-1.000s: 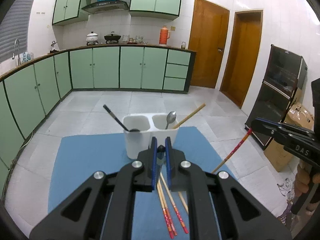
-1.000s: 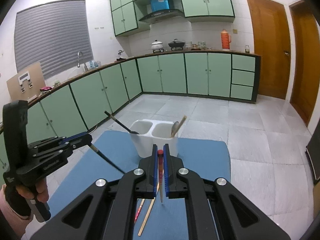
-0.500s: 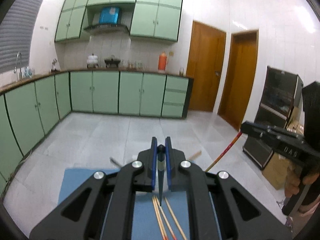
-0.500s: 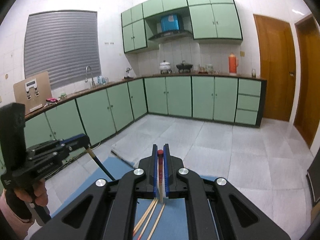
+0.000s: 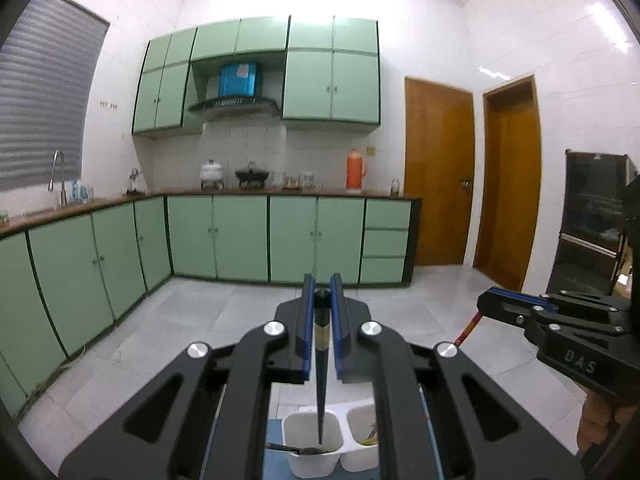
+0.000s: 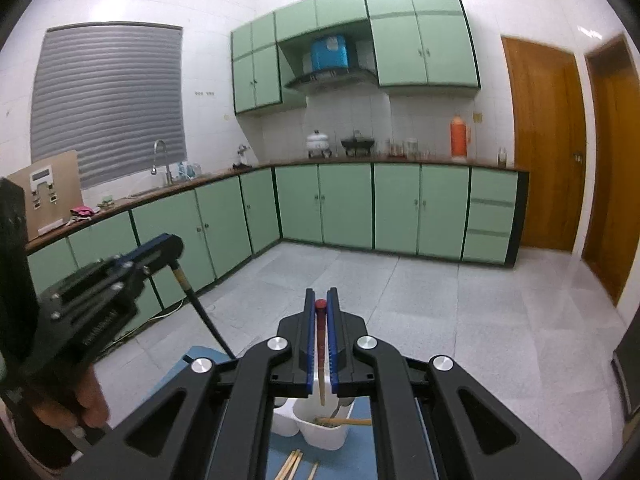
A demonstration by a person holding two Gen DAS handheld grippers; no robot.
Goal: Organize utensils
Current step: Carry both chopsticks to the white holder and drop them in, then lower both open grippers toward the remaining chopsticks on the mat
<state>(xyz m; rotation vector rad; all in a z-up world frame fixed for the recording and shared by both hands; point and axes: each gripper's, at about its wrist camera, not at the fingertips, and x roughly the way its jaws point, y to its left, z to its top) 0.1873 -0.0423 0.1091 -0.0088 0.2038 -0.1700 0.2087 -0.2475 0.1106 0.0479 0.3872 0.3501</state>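
Both grippers have risen since a second ago: left gripper clamps a black chopstick above the white two-compartment plastic holder; right gripper clamps a red-topped wooden chopstick over it.

Legible markings: one only.

We are reading the raised letters "DAS" on the black body of the right gripper, seen in the left wrist view. In the right wrist view we are seeing faint raised lettering on the body of the left gripper, too blurred to read. The white label on the blue box above the range hood is illegible.
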